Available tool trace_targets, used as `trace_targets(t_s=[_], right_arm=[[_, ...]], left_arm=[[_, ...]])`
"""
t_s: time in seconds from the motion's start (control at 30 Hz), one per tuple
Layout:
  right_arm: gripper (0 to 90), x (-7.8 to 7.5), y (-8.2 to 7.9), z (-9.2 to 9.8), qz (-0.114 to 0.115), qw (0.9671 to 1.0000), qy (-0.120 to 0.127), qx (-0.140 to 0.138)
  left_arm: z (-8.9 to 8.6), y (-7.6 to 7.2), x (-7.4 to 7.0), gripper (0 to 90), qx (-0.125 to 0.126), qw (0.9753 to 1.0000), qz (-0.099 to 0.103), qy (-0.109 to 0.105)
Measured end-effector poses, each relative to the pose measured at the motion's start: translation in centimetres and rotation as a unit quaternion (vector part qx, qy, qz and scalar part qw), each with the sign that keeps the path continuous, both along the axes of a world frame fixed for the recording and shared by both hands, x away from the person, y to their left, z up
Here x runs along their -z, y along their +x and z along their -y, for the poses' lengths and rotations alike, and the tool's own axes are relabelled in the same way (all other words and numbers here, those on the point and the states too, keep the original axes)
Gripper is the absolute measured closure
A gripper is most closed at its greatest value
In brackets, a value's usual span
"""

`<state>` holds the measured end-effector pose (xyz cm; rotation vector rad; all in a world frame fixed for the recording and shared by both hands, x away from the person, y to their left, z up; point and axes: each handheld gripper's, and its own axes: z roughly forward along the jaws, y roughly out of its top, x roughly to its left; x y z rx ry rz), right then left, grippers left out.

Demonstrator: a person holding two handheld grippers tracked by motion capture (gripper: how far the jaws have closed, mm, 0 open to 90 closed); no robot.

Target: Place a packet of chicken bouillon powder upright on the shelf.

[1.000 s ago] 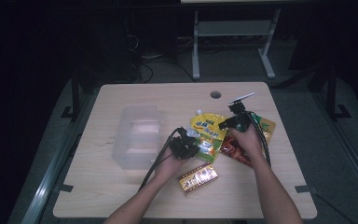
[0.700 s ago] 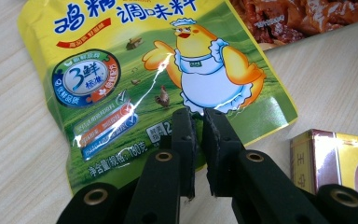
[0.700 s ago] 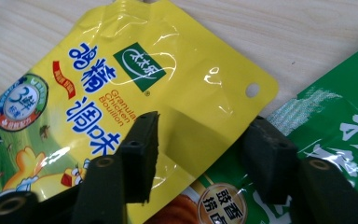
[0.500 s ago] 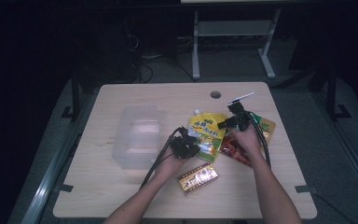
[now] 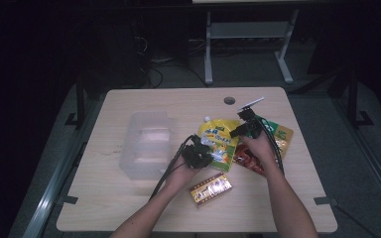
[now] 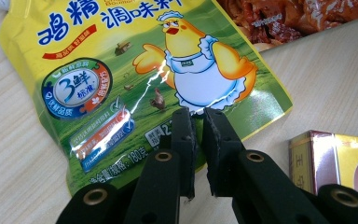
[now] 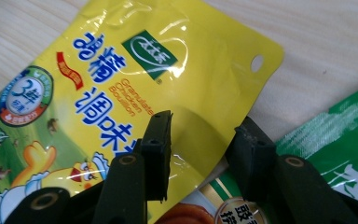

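A yellow chicken-bouillon pouch [image 5: 218, 141] lies flat at the table's middle. My left gripper [image 5: 197, 155] hovers at the pouch's bottom edge. In the left gripper view its jaws [image 6: 198, 114] stand shut but for a sliver, over the pouch [image 6: 121, 60] below the printed chicken. My right gripper [image 5: 243, 130] is at the pouch's top right corner. In the right gripper view it [image 7: 205, 126] is open, one jaw over the pouch [image 7: 121, 70] and the other just off its edge, above a green packet [image 7: 335, 135].
A clear plastic bin [image 5: 146, 144] stands left of the pouch. The green packet [image 5: 280, 136] and a red food packet [image 5: 248, 158] lie under the pouch's right side. A gold and red box [image 5: 211, 188] lies nearer the front edge. A cable hole [image 5: 229, 100] sits at the back.
Both grippers have barely shifted. The pouch and the other packets lie where they were.
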<state>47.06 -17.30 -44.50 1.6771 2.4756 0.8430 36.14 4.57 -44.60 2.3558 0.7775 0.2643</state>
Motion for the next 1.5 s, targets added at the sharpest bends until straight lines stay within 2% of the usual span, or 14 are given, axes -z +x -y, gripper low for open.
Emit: trace_targets(t_s=[0.1, 0.27, 0.4, 0.6, 0.67, 0.73, 0.9, 1.03, 1.17, 1.27, 1.3, 1.5], right_arm=[[62.0, 0.3, 0.1, 0.3, -0.011, 0.9997, 0.019, 0.006], [68.2, 0.2, -0.1, -0.1, -0.006, 0.9995, 0.028, -0.012], [73.0, -0.1, -0.1, -0.5, 0.001, 0.9996, 0.012, -0.027], [81.3, 0.2, 0.1, -0.3, -0.005, 0.9998, 0.010, -0.016], [83.0, 0.2, 0.1, -0.3, -0.004, 0.9998, 0.010, -0.016], [88.8, 0.1, 0.0, -0.4, 0.003, 0.9999, 0.003, -0.014], [89.8, -0.3, -0.2, -0.5, 0.010, 0.9999, 0.000, -0.014], [89.9, -1.0, -0.4, -0.4, 0.021, 0.9996, 0.009, -0.013], [89.9, -2.4, -1.1, -0.1, 0.045, 0.9984, 0.030, -0.016], [89.9, -3.1, -1.4, 0.0, 0.053, 0.9977, 0.039, -0.015], [89.9, -3.9, -1.8, -0.1, 0.064, 0.9968, 0.046, -0.017], [89.9, -5.9, -3.1, -0.3, 0.095, 0.9935, 0.053, -0.034]], left_arm=[[0.0, 0.1, 0.0, 82.6, 0.001, 1.0000, -0.001, -0.001], [0.0, 0.1, 0.0, 82.7, 0.001, 1.0000, -0.001, -0.002], [0.0, 0.1, 0.0, 82.7, 0.002, 1.0000, 0.000, 0.000], [0.0, 0.1, 0.1, 82.4, 0.003, 1.0000, -0.001, -0.001], [0.0, 0.1, 0.1, 82.1, 0.003, 1.0000, -0.002, -0.002], [0.0, 0.1, 0.1, 80.4, 0.004, 1.0000, -0.003, -0.003], [0.0, 0.0, 0.0, 77.5, 0.004, 0.9999, -0.007, -0.008], [-0.1, -0.1, -0.3, 72.9, 0.004, 0.9998, -0.015, -0.009], [-0.4, -0.4, -1.0, 71.6, 0.005, 0.9997, -0.007, -0.023], [-0.5, -0.6, -1.4, 70.6, 0.005, 0.9996, -0.004, -0.029], [-0.6, -0.9, -1.7, 70.3, 0.007, 0.9994, 0.000, -0.033], [-1.2, -1.4, -2.3, 67.4, 0.016, 0.9992, 0.010, -0.036]])
